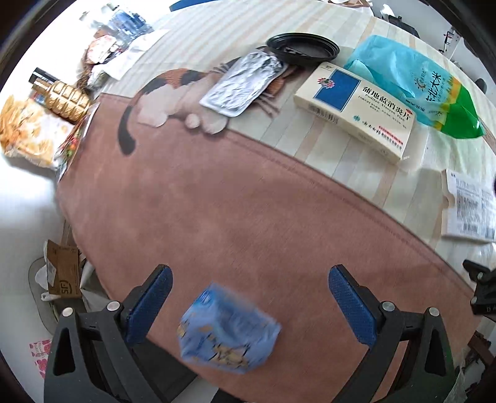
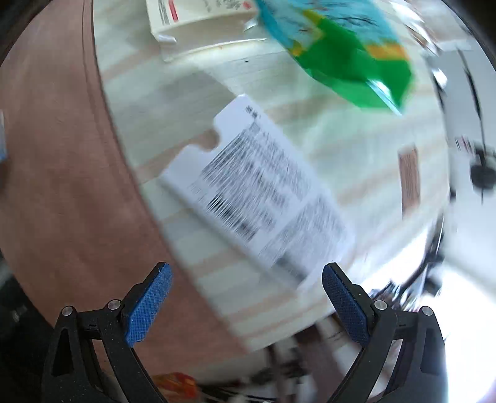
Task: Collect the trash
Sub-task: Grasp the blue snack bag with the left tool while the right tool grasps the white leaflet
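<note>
While spread wide above the brown-and-cream cat-print cloth of the bench (image 1: pixel 235 198), left hand-held gripper (image 1: pixel 249 293) gripped nothing. Blurred small light-blue printed packet (image 1: pixel 228 336) lay between its blue-padded fingers (image 1: pixel 148 305), touching neither. Farther back: flat crinkled silver foil pouch (image 1: pixel 243 82), black round plastic lid (image 1: pixel 302 49) just behind it with contents unreadable, cream-and-blue rectangular cardboard medicine box (image 1: pixel 356 111), and blue-and-green plastic rice bag (image 1: pixel 415 85) lying flat beside the box. White flat cardboard sleeve with printed barcode label (image 1: pixel 469 206) sat near the right edge.

Right hand-held gripper (image 2: pixel 246 297) likewise stood wide apart and empty, just over the same white sleeve (image 2: pixel 260 192), heavily blurred. Could not tell whether any fingertip touched it. Beyond, same medicine box (image 2: pixel 198 18) and rice bag (image 2: pixel 344 49).
</note>
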### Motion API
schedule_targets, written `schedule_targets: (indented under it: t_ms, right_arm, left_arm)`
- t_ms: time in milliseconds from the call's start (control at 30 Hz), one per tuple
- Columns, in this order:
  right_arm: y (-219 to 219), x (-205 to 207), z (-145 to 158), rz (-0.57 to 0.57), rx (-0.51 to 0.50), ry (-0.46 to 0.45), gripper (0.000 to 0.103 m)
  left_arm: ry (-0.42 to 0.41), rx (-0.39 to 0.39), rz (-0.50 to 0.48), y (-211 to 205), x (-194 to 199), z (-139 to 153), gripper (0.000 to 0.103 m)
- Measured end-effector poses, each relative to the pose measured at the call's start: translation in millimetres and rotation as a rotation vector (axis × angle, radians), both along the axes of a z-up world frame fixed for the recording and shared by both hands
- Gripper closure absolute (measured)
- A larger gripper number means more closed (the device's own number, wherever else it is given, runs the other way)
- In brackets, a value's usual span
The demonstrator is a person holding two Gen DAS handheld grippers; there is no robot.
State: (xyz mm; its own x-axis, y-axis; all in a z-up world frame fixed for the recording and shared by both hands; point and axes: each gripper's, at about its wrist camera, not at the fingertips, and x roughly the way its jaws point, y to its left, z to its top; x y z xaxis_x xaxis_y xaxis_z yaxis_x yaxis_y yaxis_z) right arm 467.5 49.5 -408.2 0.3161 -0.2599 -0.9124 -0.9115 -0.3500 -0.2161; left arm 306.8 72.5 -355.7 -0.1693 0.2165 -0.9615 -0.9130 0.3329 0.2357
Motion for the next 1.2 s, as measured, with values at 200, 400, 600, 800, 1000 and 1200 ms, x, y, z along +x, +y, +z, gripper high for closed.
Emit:
schedule_targets:
  t_ms: [200,400,600,800,1000,1200]
  right_arm:
    - [21,24,-12,0.040,-0.073,0.076,0.000]
    - [26,42,-3,-0.172,-0.029,0.078,0.016]
    - [1,53,14,-0.487,-0.011,0.204,0.055]
    - [-2,39,37,-0.277,0.085,0.180,0.011]
    - [29,28,18,0.205,0.008,0.017,0.009]
    - [35,37,-22,0.363,-0.150,0.008,0.007]
  left_arm:
    - [0.003,-0.025,-0.006,12,8,-4,0.000]
    - [-0.009,-0.009,-0.009,13,-5,8,0.000]
    - [-0.014,-0.004,-0.008,7,-40,20,0.000]
    - [-0.016,0.009,0.102,3,-70,18,0.000]
    - [0.046,0.113,0.094,1,-29,18,0.000]
    - [0.049,0.100,0.066,10,7,12,0.000]
